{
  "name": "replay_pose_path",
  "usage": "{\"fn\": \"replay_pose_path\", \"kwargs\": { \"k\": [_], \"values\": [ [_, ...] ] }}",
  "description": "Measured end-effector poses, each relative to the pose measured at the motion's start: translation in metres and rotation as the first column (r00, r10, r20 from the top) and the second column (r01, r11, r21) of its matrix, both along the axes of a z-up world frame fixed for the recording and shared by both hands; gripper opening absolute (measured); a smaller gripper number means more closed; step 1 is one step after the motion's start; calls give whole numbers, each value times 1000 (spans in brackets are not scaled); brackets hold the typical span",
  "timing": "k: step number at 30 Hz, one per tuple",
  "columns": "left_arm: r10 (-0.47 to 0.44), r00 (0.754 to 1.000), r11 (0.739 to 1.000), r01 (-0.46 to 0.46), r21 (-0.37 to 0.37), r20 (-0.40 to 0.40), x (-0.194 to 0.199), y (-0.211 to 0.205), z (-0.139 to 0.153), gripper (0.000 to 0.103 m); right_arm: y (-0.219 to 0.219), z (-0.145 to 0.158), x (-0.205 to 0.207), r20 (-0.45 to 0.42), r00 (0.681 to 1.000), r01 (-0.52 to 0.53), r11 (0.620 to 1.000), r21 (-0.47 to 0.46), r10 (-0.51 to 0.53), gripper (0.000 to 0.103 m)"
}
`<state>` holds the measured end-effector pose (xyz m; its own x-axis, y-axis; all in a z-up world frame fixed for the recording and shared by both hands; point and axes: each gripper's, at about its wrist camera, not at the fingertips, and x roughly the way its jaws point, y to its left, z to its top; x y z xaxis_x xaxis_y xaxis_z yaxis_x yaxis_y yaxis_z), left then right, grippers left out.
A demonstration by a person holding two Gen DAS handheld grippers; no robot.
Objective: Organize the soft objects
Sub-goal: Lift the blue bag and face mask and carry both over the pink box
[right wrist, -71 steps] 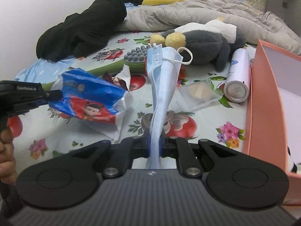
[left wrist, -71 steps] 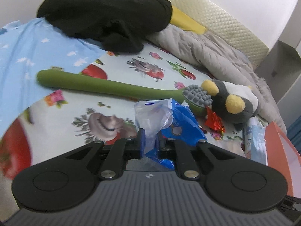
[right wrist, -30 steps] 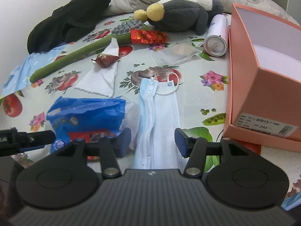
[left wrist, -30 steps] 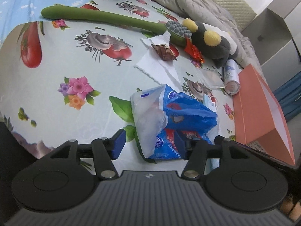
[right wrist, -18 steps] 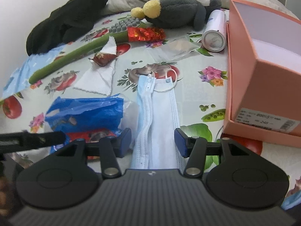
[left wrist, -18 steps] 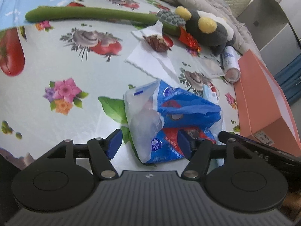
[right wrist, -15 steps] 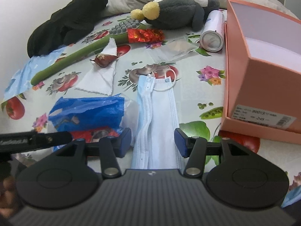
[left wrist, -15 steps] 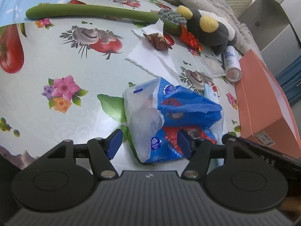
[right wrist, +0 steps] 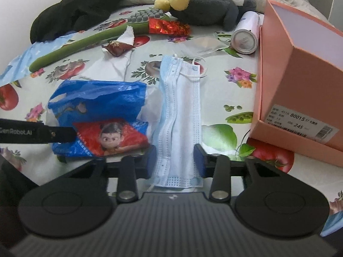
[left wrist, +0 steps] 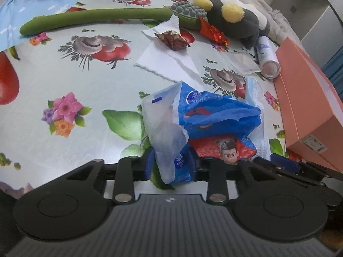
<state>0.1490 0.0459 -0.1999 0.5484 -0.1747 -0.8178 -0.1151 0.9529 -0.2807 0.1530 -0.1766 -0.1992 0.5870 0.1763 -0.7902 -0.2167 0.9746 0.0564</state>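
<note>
On the flowery bed cover [left wrist: 64, 81], the left tool [left wrist: 171, 163] stands apart around a blue bag [left wrist: 203, 115]. Beside it, the right tool [right wrist: 175, 160] stands apart around a face mask [right wrist: 182, 115]. An orange box [right wrist: 300, 75] sits near.

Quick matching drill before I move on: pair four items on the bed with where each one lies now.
Items:
1. face mask
2. blue plastic bag
3. brown wrapper
4. white spray can

Places:
A. on the white tissue
B. between the open right claw fingers
C. beside the pink box, near the plush toy
D. between the open left claw fingers

Pairs: 1-B, 2-D, 3-A, 4-C
</note>
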Motion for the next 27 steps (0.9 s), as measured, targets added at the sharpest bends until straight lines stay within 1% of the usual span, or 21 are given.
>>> {"fn": "replay_pose_path", "kwargs": {
  "k": [1,2,3,4,8,13,20,27],
  "values": [
    [-3,1000,1000,3,3,3,1,-2,0,30,-2,0,1,-1,1000,4,1000,1,-4,17],
    [-6,1000,1000,6,-8,3,2,-4,1,27,-5,1,2,-5,1000,10,1000,8,-10,15],
    [-5,1000,1000,5,-22,0,3,-5,1,26,-8,1,3,-12,1000,18,1000,23,-18,11],
    [0,1000,999,0,-36,-2,3,-6,1,24,-10,2,3,-15,1000,23,999,30,-22,8],
    [20,1000,998,-20,-64,6,2,-8,9,18,-16,11,1,-8,999,41,999,33,-41,7],
    [27,999,997,-24,-67,36,-2,-9,28,15,-25,38,-7,41,998,51,998,29,-52,7],
    [29,995,996,-21,-85,99,-12,-8,66,14,-33,83,-24,112,992,56,997,60,-62,7],
    [6,988,997,6,-79,152,-24,-18,110,14,-46,127,-44,184,979,67,992,102,-85,7]
  ]
}}
